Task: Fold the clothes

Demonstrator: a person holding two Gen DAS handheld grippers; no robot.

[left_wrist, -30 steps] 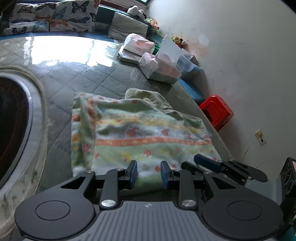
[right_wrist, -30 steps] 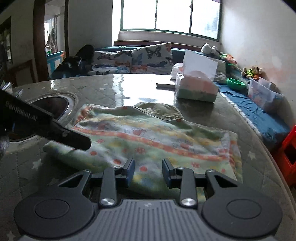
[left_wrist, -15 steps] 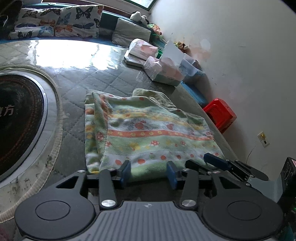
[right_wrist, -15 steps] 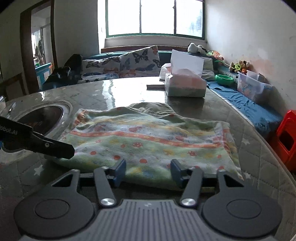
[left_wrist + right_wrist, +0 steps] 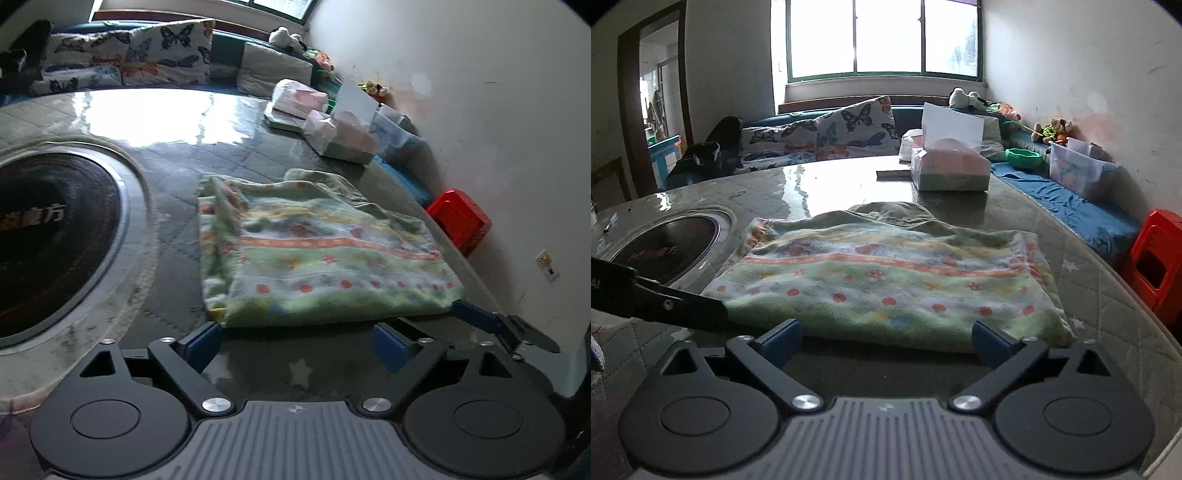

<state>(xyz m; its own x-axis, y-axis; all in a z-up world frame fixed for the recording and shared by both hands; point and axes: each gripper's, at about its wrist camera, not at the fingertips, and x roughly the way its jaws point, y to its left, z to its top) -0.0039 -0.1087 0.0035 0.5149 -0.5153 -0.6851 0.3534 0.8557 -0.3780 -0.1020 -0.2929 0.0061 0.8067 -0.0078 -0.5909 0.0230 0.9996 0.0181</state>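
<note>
A folded green garment [image 5: 317, 254] with orange stripes and small mushroom prints lies flat on the quilted grey table [image 5: 177, 192]; an olive piece pokes out from under its far edge [image 5: 897, 212]. My left gripper [image 5: 297, 345] sits just short of the garment's near edge, its jaws opening wide with nothing between them. My right gripper [image 5: 886, 341] also faces the near edge [image 5: 886, 332] of the cloth, jaws opening wide, nothing between the pads. The right gripper's finger [image 5: 476, 314] shows at the garment's right corner in the left wrist view; the left gripper's arm [image 5: 665, 302] crosses the right wrist view.
A round black inset with a metal ring [image 5: 55, 236] lies in the table left of the garment. Tissue packs [image 5: 949, 168] stand at the far side. A red stool [image 5: 1156, 258], blue-covered bench [image 5: 1067, 206] and butterfly cushions [image 5: 849, 129] flank the table.
Both grippers have let go of the garment's near edge, opened wide and drawn back a little. The cloth now lies flat on the table.
</note>
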